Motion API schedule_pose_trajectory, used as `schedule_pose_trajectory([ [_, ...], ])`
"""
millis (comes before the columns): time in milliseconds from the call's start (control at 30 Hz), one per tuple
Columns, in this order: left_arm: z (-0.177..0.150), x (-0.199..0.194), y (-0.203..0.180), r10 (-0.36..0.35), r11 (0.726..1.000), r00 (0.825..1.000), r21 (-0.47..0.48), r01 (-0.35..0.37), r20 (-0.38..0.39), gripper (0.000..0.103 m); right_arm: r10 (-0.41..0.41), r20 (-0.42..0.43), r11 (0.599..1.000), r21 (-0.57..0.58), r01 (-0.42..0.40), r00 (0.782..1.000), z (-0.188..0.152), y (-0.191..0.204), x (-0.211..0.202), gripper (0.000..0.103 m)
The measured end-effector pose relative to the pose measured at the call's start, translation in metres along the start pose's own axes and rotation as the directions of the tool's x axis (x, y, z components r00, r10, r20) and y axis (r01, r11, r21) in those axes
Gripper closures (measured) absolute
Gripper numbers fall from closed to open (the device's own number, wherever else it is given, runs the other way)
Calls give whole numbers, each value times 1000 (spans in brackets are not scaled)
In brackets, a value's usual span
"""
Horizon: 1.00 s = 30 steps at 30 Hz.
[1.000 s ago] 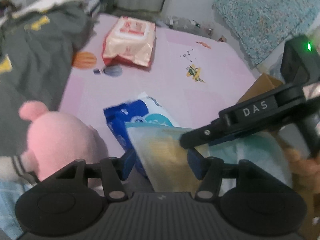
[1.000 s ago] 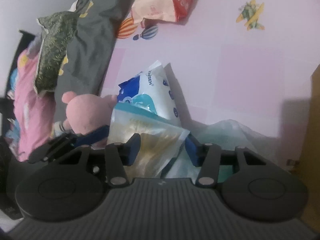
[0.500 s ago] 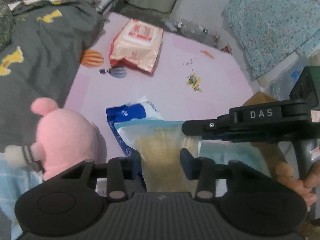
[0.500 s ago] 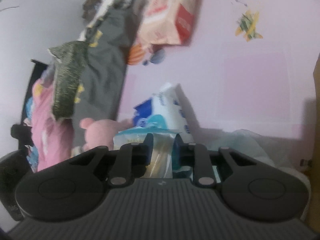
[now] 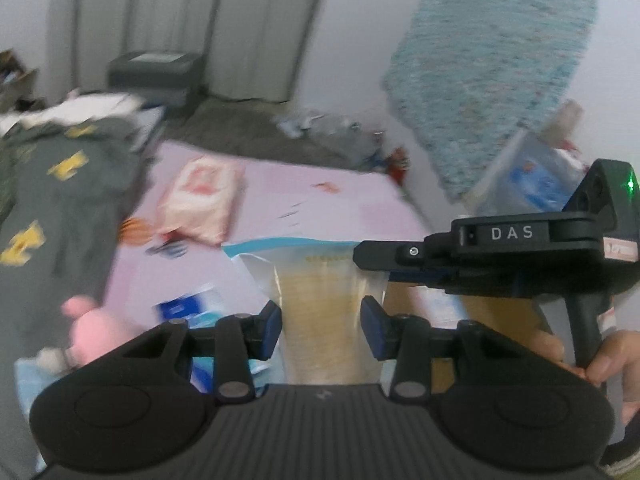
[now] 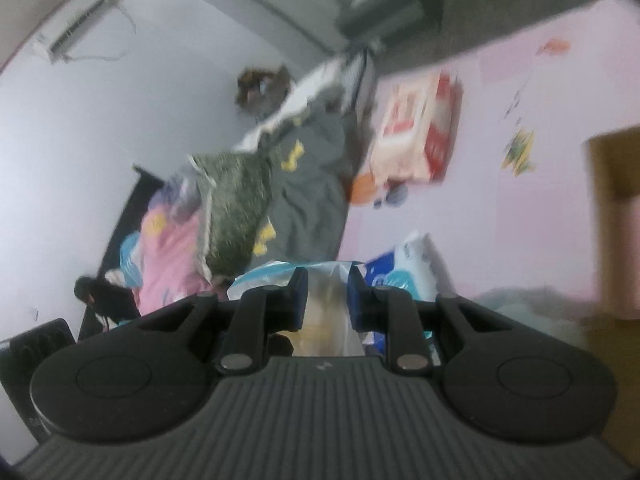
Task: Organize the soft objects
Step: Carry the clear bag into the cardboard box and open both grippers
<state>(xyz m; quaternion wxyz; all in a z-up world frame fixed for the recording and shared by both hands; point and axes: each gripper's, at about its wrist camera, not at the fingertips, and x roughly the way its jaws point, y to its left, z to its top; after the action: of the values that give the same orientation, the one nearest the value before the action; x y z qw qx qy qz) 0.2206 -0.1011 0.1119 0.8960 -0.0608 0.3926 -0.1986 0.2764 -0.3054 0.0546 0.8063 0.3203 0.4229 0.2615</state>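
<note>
Both grippers hold a yellowish soft pack (image 5: 320, 304) in clear plastic with a blue top edge, lifted above the pink mat (image 5: 340, 208). My left gripper (image 5: 320, 320) is shut on its lower part. My right gripper (image 6: 327, 298) is shut on the same pack (image 6: 326, 312); its body shows in the left wrist view (image 5: 500, 248), clamped on the pack's upper right edge. A blue and white tissue pack (image 6: 400, 276) and a pink plush toy (image 5: 100, 332) lie on the mat below.
A red and cream wipes pack (image 5: 200, 200) lies farther on the mat. A grey blanket with yellow marks (image 5: 52, 208) is heaped on the left. A cardboard box (image 6: 616, 216) stands at the right. A teal patterned cushion (image 5: 492, 84) leans on the wall.
Both grippers have lifted the yellowish pack up off the mat and tilted upward, so the wall and curtains now show. The right gripper closed on the pack.
</note>
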Motion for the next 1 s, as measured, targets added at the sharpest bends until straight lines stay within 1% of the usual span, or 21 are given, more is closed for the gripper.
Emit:
schedule_pose_trajectory([
  [100,6,14,-42,-74,996,997,39,74,-18,60,-38,72,999,16,37,997,1,-16,-50,84],
  [200,11,42,-86,-147,986,986,70,152,-72,59,-105,130,993,66,97,986,1,-44,-100,84],
  [300,11,79,-127,-204,972,968,88,218,-143,59,-190,164,976,139,168,968,0,-80,-140,84],
  [400,11,118,-161,-253,959,944,71,273,-212,59,-276,179,947,221,234,944,5,-119,-172,84],
  [500,12,160,-190,-243,957,930,88,276,-275,57,-345,175,921,254,296,922,12,-151,-185,82],
  [567,11,188,-200,-217,965,926,76,251,-307,51,-394,186,904,256,342,900,22,-170,-188,81],
  [633,11,203,-199,-200,972,929,53,227,-310,46,-431,178,891,240,386,885,30,-185,-186,80],
  [667,12,205,-196,-198,974,931,42,220,-306,44,-454,179,879,249,407,873,31,-193,-186,78],
  [700,12,205,-193,-199,975,933,32,218,-299,39,-468,181,873,250,419,865,32,-198,-185,78],
  [733,12,201,-190,-202,976,936,24,218,-289,36,-473,189,871,248,424,861,31,-202,-185,78],
  [800,11,191,-180,-208,974,943,31,223,-261,35,-471,195,872,246,423,860,28,-208,-185,78],
  [833,11,186,-176,-197,976,949,40,213,-247,35,-468,196,875,243,419,862,24,-209,-185,78],
  [1000,15,151,-157,-180,979,964,62,196,-196,35,-463,195,879,225,420,865,15,-200,-182,78],
])
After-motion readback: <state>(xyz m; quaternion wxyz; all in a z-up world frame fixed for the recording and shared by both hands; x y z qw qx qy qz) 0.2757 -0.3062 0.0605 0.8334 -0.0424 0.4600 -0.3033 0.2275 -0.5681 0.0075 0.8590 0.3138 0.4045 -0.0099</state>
